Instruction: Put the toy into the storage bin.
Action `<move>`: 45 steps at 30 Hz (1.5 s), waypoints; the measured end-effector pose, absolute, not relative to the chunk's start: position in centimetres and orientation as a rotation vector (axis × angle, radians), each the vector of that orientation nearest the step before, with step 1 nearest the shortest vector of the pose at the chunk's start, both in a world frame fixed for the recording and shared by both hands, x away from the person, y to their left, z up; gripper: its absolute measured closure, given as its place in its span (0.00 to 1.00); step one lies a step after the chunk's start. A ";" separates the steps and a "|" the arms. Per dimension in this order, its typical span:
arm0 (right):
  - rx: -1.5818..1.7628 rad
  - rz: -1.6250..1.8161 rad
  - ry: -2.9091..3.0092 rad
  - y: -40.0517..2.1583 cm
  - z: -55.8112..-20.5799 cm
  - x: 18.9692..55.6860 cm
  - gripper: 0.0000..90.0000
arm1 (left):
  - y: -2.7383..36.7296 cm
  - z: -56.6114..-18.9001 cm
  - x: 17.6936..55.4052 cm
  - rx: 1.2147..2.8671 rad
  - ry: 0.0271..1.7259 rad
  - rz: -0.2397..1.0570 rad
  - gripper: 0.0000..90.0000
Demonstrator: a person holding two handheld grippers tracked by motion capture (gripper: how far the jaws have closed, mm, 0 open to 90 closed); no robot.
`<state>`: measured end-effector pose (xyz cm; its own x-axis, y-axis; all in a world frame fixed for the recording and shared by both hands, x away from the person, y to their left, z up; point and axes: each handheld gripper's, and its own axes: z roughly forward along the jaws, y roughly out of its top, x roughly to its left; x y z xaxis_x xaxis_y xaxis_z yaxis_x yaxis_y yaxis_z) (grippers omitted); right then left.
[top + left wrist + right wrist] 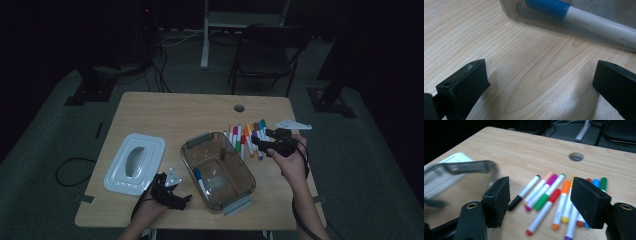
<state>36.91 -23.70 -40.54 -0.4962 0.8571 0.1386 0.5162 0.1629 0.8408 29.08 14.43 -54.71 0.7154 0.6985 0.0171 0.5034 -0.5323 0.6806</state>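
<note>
One blue-capped white marker (198, 179) already lies on the floor of the clear rectangular plastic bin (239, 199) in the middle of the pale wooden surface (170, 110), while the rest of the coloured felt markers (246, 138) lie loosely fanned just to the right of the bin, side by side and some touching. The right gripper (264, 139) hovers over that pile with its jaws spread and nothing between them. The left gripper (184, 199) rests low on the surface at the near left of the bin, also released and empty, close to the bin's wall. The white plastic lid (135, 162) lies further left, apart from everything. My worry is the crowding: with markers lying so tight, wide jaws could pinch two at once or nudge neighbours rolling toward the right edge. An off-centre grip could let a marker swing and strike the bin's rim.
</note>
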 end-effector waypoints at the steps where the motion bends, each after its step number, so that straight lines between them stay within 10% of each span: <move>1: 1.321 1.256 2.073 -24.1 -40.8 37.3 0.36 | 14.4 -54.7 29.1 2.253 0.907 0.378 0.01; 45: 1.696 0.877 1.975 -28.1 -51.8 50.2 0.74 | 14.4 -54.7 29.0 2.249 0.915 0.378 0.01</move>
<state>50.22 -28.11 -51.81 -0.1904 0.9763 0.1023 0.7309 0.0714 0.6787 29.01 14.42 -54.71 0.7120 0.7020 0.0147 0.5075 -0.5289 0.6802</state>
